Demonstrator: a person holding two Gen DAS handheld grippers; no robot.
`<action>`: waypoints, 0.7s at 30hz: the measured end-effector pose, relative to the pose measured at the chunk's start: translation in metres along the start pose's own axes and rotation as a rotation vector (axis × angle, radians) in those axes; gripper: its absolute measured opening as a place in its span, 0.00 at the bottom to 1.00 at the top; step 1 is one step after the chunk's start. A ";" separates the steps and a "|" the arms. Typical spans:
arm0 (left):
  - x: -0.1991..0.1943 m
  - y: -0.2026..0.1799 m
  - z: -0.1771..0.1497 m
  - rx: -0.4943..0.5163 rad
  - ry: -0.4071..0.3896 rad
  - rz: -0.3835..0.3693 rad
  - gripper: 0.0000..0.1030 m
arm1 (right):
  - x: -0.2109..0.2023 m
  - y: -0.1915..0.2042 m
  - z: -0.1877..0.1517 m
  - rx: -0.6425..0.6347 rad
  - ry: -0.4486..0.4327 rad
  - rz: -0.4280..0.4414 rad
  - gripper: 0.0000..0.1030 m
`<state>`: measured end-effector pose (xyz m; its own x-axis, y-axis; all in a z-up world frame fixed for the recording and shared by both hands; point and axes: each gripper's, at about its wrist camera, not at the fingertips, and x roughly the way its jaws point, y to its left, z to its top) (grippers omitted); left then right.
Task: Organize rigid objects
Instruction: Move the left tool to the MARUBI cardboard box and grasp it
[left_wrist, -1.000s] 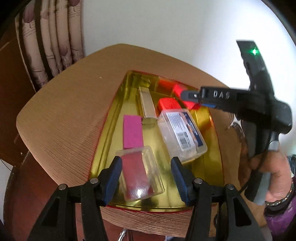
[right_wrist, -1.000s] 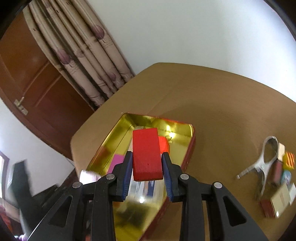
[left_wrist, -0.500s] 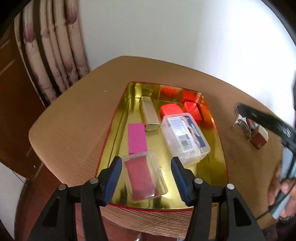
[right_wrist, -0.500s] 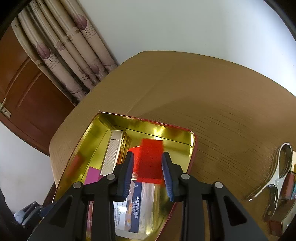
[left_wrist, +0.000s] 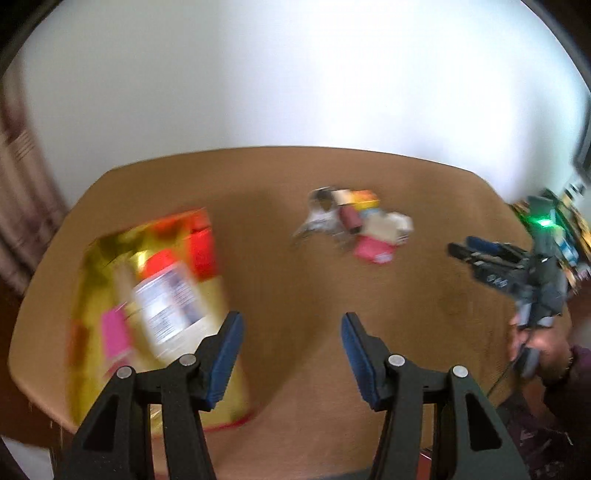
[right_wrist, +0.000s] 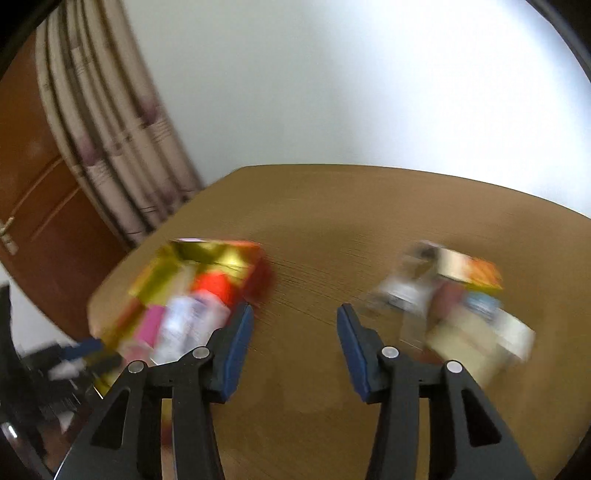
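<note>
Both grippers are spread wide with nothing between the pads. Right gripper (right_wrist: 294, 345) is held above bare table (right_wrist: 369, 229); the pile of loose items (right_wrist: 454, 306) lies ahead and to its right, near, though blur hides which piece is which. Gold tray (right_wrist: 207, 254) sits ahead and to its left, already holding red blocks, a pink piece and a clear box. Left gripper (left_wrist: 291, 354) is also over bare table, the tray (left_wrist: 110, 243) on its left and the pile (left_wrist: 365, 225) well ahead, slightly right. Judgement: the right gripper is nearer the pile and better placed for the next pick. Long axis of any single item cannot be told.
</note>
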<state>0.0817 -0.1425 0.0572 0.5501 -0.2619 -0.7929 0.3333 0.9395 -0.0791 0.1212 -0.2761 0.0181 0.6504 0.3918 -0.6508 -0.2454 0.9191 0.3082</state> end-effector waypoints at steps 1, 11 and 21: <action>0.008 -0.013 0.010 0.036 0.010 -0.031 0.56 | -0.013 -0.017 -0.009 0.004 -0.006 -0.042 0.44; 0.083 -0.097 0.071 0.330 0.075 -0.056 0.58 | -0.073 -0.139 -0.053 0.047 0.002 -0.335 0.52; 0.127 -0.105 0.094 0.379 0.184 -0.153 0.58 | -0.085 -0.174 -0.067 0.103 -0.027 -0.291 0.60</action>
<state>0.1890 -0.2953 0.0213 0.3390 -0.3154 -0.8863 0.6760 0.7369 -0.0037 0.0606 -0.4670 -0.0262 0.7020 0.1106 -0.7035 0.0268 0.9831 0.1813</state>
